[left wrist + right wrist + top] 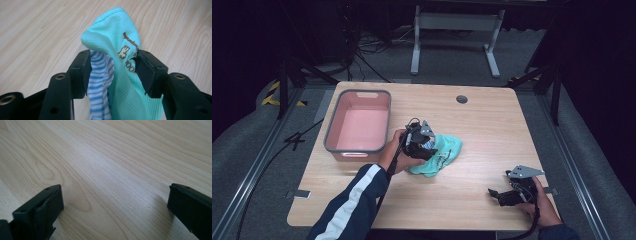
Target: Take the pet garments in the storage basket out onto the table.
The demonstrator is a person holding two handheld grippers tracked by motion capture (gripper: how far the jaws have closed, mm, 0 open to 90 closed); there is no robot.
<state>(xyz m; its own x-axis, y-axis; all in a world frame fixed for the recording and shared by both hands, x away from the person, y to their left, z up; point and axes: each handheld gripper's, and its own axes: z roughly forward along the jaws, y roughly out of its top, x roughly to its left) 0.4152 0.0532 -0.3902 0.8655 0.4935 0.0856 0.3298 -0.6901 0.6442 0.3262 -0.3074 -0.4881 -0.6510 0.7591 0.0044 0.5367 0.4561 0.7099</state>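
A mint-green cloth [443, 151] with a brown print and a blue-striped inner layer lies crumpled at the middle of the wooden table [492, 125]. My left gripper [428, 150] points down onto its left part. In the left gripper view the cloth [112, 35] rises in a fold between the jaws of the left gripper [112, 71], which stand apart and open with the fabric loose between the pads. My right gripper [494, 194] rests near the table's front right, clear of the cloth. In its own view the right gripper [115, 197] stands wide open over bare wood.
A pink basin with a grey rim [328, 135] stands at the table's left, just left of my left hand, and nothing lies inside it. A round cable hole [462, 99] sits near the far edge. A metal frame stands on the floor behind the table.
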